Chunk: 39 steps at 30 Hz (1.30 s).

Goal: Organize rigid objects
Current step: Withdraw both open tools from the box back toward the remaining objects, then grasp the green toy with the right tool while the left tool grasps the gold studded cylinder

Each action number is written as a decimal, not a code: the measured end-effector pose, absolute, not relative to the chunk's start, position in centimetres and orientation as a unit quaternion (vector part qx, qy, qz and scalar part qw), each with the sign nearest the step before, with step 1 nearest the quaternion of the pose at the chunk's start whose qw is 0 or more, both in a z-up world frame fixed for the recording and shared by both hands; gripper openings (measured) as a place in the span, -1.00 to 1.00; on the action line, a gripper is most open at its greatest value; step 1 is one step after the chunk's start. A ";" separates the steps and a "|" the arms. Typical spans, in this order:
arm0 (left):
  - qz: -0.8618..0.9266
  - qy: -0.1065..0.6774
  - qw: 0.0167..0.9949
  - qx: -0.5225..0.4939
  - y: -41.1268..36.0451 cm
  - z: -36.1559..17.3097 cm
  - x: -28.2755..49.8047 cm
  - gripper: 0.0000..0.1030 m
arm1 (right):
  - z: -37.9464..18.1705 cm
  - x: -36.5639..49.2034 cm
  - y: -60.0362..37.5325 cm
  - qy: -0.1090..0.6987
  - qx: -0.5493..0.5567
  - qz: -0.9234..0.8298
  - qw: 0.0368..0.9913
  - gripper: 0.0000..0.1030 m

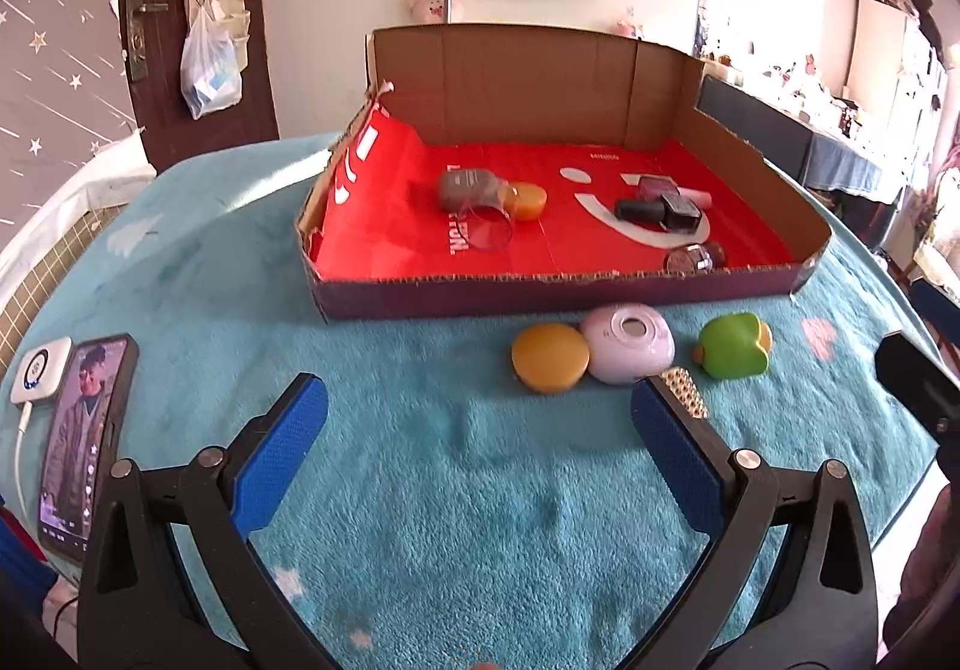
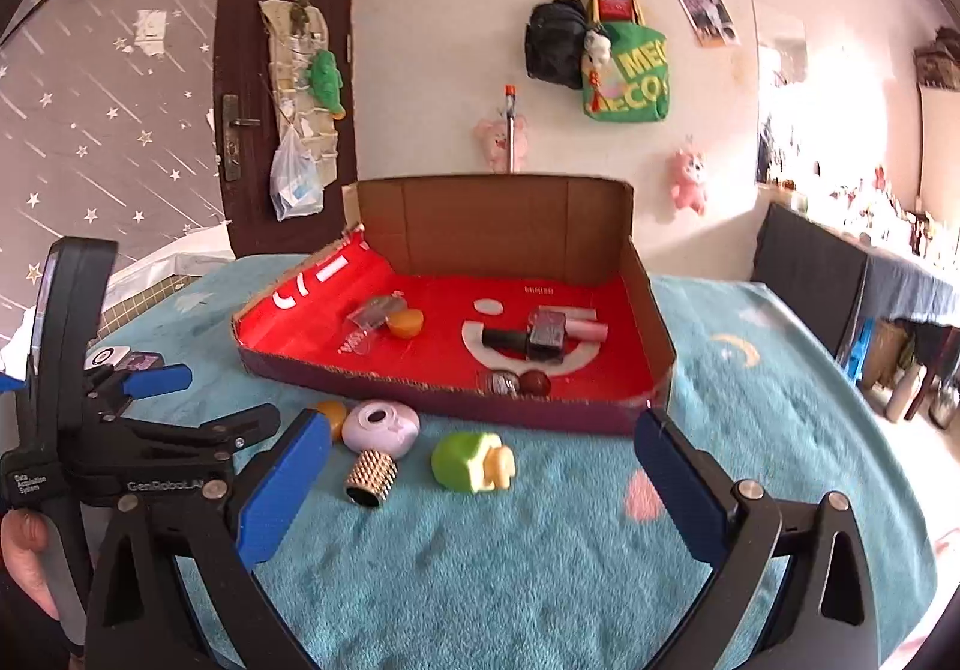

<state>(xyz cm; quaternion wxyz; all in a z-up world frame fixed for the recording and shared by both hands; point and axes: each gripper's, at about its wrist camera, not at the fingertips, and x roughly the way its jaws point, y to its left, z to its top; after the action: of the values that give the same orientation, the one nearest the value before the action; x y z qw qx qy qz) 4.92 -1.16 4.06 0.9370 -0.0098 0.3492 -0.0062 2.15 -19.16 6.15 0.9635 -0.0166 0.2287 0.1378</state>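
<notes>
Both claws spread, empty: left claw point(image 1: 480, 424), right claw point(image 2: 483, 463). Green toy point(image 2: 471, 461) on bench point(image 2: 540, 580) before cardboard box point(image 2: 651, 310), dead ahead of right claw, nearer it; studded cap point(image 2: 371, 478) ahead-left.

One cardboard tray point(image 2: 651, 310) holds two nail polish bottles point(image 2: 528, 337), while four small items, including one green toy point(image 2: 465, 460), lie on the bench point(image 2: 540, 580).

Fluffy teal cloth point(image 1: 420, 490) covers the bench; the box point(image 1: 540, 87) is raw corrugated cardboard, lined with glossy red paper point(image 1: 570, 244).
</notes>
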 end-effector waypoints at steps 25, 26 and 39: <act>-0.078 0.395 0.915 -0.017 -4.0 1.5 5.6 1.00 | 1.1 6.6 -19.7 0.346 0.009 0.145 0.927 0.68; -0.080 0.395 0.915 -0.016 -4.3 1.5 5.6 1.00 | 1.1 7.0 -19.9 0.351 0.013 0.146 0.925 0.66; -0.093 0.417 0.904 -0.021 -6.7 0.2 7.7 0.92 | 0.3 11.0 -19.8 0.401 0.050 0.181 0.897 0.50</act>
<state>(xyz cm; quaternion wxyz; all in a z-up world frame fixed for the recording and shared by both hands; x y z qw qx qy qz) 7.66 -6.68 0.20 0.9037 -0.0215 0.4173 -0.0933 11.03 -19.80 0.25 0.8968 0.0500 0.4009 0.1805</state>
